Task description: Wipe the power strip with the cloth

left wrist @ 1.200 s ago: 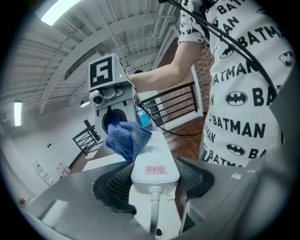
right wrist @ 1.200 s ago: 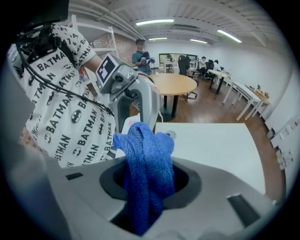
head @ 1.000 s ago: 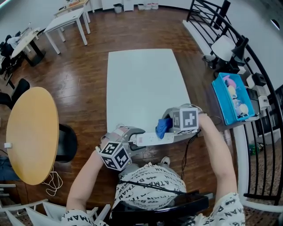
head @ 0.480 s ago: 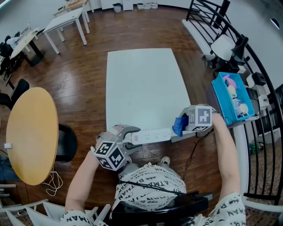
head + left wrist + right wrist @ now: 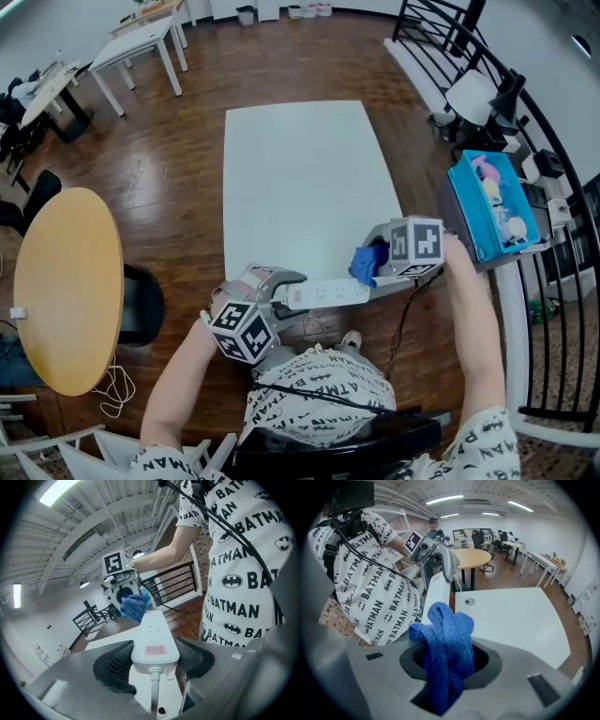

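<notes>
Now strip [image 5: 330, 293]: stiff, light, slick plastic, above desk's [image 5: 300, 178] near edge, cord end clamped in left hand-held gripper [image 5: 154, 660]. Right hand-held gripper [image 5: 450, 667] pinches soft cloth [image 5: 445, 644] by strip's right end.

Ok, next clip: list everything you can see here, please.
power strip: one, white, bottom centre, gripped at its cord end
cloth: one, blue, at the strip's other end
table: one, white, centre
round table: one, wood-coloured, left
bin: one, blue, right, small items inside
left gripper: one, grey, shut on the power strip
right gripper: one, grey, shut on the cloth
</notes>
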The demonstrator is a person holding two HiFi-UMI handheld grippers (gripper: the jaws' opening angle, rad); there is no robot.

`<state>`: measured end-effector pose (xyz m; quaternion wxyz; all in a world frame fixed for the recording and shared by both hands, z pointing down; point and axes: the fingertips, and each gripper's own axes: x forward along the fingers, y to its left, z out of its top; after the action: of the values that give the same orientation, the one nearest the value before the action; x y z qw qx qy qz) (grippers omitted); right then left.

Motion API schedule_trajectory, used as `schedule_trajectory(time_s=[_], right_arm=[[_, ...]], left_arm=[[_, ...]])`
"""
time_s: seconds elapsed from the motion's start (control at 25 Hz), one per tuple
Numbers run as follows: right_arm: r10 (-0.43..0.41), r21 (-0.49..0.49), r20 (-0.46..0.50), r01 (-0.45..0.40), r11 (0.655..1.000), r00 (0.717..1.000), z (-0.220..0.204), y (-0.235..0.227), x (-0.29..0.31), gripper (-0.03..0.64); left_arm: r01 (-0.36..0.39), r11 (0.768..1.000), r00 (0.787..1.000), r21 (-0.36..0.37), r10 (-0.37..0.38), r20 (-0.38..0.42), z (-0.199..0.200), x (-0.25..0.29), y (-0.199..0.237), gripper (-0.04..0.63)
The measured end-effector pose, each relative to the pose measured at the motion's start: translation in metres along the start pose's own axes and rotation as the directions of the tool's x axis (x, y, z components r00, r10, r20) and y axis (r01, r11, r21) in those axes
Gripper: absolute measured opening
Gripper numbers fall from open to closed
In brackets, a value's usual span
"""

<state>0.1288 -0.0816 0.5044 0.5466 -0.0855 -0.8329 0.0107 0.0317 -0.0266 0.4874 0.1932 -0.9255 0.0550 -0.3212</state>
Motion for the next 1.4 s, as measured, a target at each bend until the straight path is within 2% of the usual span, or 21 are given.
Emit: schedule_trajectory(time_s=[0.36, 0.6, 0.72, 1.0, 1.4], right_arm=[[0.069, -0.112, 0.024, -0.066, 0.991, 0.997, 0.058, 0.01, 0.016, 0.143], [0.112, -0.157, 0.123, -0.092, 0.983, 0.986, 0.094, 0.01, 0.015, 0.143], [0.117, -0.168, 0.132, -0.094, 0.981, 0.984, 0.101, 0.01, 0.017, 0.143], [0.093, -0.13, 0.02, -0.089, 0.988, 0.995, 0.062, 0.005, 0.022, 0.143], [0.045, -0.004, -0.026, -0.045, 0.999, 0.999, -0.005, -0.002, 0.012, 0.143]], left_arm=[[0.026, 0.999, 1.0, 0.03, -0.026, 0.0, 0.005, 0.009, -0.008, 0.278], [0.034, 0.999, 0.999, 0.036, -0.035, 0.009, 0.01, 0.01, -0.006, 0.278], [0.031, 0.999, 0.999, 0.033, -0.032, 0.012, 0.008, 0.009, -0.007, 0.278], [0.008, 1.0, 1.0, 0.006, -0.008, 0.009, 0.001, 0.004, -0.004, 0.278], [-0.032, 0.998, 0.999, -0.053, 0.033, 0.016, -0.013, -0.012, 0.002, 0.278]])
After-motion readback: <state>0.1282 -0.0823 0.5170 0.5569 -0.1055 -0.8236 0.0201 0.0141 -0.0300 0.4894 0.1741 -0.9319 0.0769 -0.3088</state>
